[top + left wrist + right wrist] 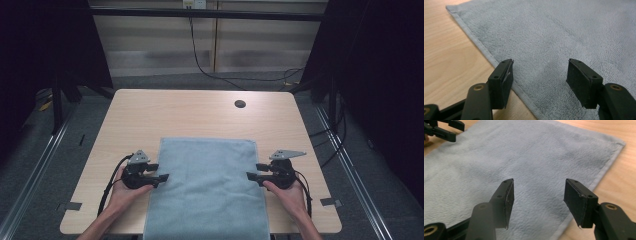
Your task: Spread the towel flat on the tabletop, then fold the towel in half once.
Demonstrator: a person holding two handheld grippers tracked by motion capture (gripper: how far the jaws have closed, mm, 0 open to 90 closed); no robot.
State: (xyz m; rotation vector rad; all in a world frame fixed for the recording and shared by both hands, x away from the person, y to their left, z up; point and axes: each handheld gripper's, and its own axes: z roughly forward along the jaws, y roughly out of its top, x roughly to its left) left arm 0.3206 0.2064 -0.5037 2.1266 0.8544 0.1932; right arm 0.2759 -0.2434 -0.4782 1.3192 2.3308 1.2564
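Lying flat on the wooden table (pixel 150 112), a grey-blue towel (pixel 207 185) is overhanging the near edge. Flanking it, the left gripper (pixel 162 171) and right gripper (pixel 252 171) are hovering at its side hems, jaws gaping wide, nothing between them.

A light wooden table (pixel 150 115) with a round dark cable hole (pixel 240 104) far beyond the tools; a black cable (pixel 200 60) trails over grey carpeted floor (pixel 165 80) behind it.
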